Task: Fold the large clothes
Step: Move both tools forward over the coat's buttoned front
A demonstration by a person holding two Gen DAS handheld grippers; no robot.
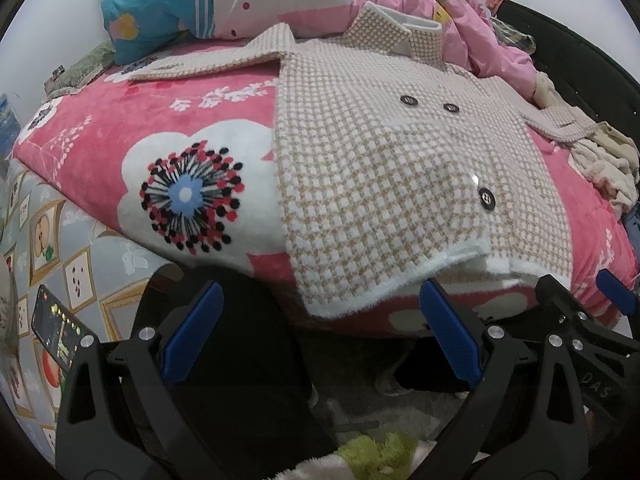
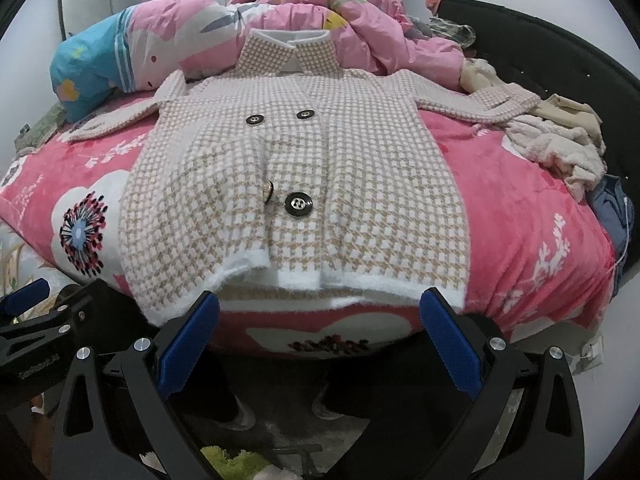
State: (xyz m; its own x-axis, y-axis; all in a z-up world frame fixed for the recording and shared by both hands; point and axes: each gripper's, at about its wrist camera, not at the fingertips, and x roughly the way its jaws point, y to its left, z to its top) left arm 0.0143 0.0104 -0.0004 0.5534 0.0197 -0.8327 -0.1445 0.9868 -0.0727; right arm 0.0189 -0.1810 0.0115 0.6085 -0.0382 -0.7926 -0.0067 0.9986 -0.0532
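A beige-and-white houndstooth coat (image 2: pixel 296 184) with black buttons lies front up on the pink bed, sleeves spread to both sides, collar at the far end, white hem over the near bed edge. It also shows in the left wrist view (image 1: pixel 384 184). My left gripper (image 1: pixel 320 320) is open and empty just below the hem's left part. My right gripper (image 2: pixel 320 320) is open and empty just below the hem's middle. The right gripper also shows at the right edge of the left wrist view (image 1: pixel 580 312).
A pink floral blanket (image 2: pixel 528 216) covers the bed. A pink quilt (image 2: pixel 320 12) and blue pillow (image 2: pixel 88 68) pile at the far end. Loose cream clothes (image 2: pixel 560 144) lie at the right by a black headboard (image 2: pixel 560 56). A phone (image 1: pixel 56 328) lies at the left.
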